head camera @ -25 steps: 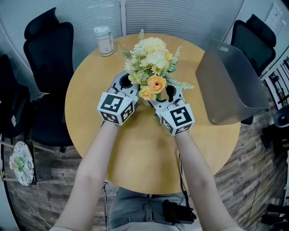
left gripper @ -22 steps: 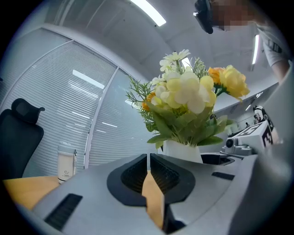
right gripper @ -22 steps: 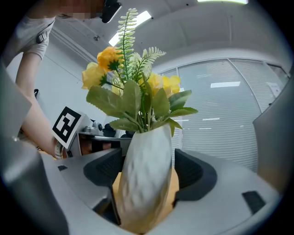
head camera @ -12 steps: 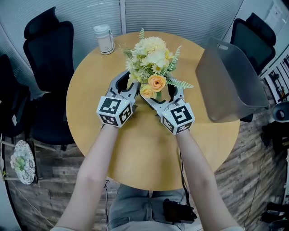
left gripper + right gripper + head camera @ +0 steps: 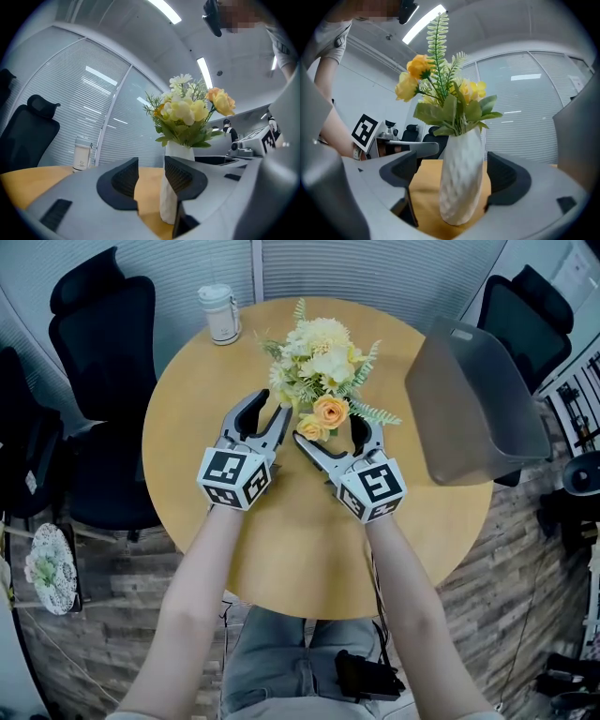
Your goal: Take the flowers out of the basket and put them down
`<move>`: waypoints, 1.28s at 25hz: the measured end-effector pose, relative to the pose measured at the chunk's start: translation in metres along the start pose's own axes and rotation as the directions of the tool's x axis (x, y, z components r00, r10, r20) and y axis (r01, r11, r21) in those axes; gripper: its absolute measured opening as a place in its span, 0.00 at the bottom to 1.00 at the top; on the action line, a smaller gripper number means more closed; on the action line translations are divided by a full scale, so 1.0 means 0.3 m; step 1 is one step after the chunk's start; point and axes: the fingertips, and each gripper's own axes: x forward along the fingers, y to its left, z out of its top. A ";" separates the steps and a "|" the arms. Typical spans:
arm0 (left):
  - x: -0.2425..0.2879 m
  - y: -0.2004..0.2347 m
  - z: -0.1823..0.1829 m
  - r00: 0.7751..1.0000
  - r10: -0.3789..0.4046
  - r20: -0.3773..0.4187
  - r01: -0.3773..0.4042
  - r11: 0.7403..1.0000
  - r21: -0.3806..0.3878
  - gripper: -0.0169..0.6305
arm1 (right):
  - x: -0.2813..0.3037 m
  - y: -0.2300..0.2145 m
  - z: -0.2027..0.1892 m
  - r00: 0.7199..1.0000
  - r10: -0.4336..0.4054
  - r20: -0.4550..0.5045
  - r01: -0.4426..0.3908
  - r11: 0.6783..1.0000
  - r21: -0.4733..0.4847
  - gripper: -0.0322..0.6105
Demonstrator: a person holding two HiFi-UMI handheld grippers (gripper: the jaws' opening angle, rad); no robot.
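The flowers (image 5: 319, 362) are a bunch of cream, yellow and peach blooms with green fern sprigs, set in a white dimpled vase (image 5: 461, 178) that stands upright on the round wooden table (image 5: 281, 549), towards its far side and out of the basket. I hold both grippers low and roughly level over the tabletop, side by side, marker cubes towards me and forearms stretched out in front. My right gripper (image 5: 328, 430) has the vase standing in its gap; its jaws have just been opening and now sit wide, with both pads clear of the vase. My left gripper (image 5: 270, 404) has also just been opening its jaws; they are apart with nothing gripped, and the vase shows partly behind the jaw nearer my other hand rather than in the gap. The grey basket (image 5: 478, 418) sits tilted at the table's right edge, well apart from the bouquet. A white lidded tumbler (image 5: 220, 313) stands at the far left rim. Black office chairs (image 5: 103, 381) ring the table.
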 end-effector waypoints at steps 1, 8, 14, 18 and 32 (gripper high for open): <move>-0.010 -0.002 -0.003 1.000 0.001 -0.006 -0.001 1.000 -0.003 0.27 | -0.009 0.003 0.002 1.000 -0.007 -0.004 0.007 1.000 0.004 0.76; -0.053 -0.038 0.025 0.999 -0.018 -0.036 0.018 1.000 -0.005 0.27 | -0.068 0.024 0.042 0.998 -0.056 -0.031 0.057 0.998 0.036 0.75; -0.081 -0.082 0.048 0.997 -0.040 -0.066 0.040 0.999 -0.002 0.21 | -0.121 0.059 0.094 0.996 -0.072 -0.054 0.074 0.996 0.039 0.75; -0.098 -0.124 0.047 0.994 -0.061 -0.095 0.061 0.998 -0.005 0.14 | -0.168 0.068 0.127 0.993 -0.095 -0.067 0.098 0.994 0.049 0.69; -0.175 -0.203 0.095 0.980 -0.104 -0.169 0.103 0.995 -0.010 0.03 | -0.294 0.089 0.245 0.980 -0.173 -0.095 0.180 0.982 0.062 0.17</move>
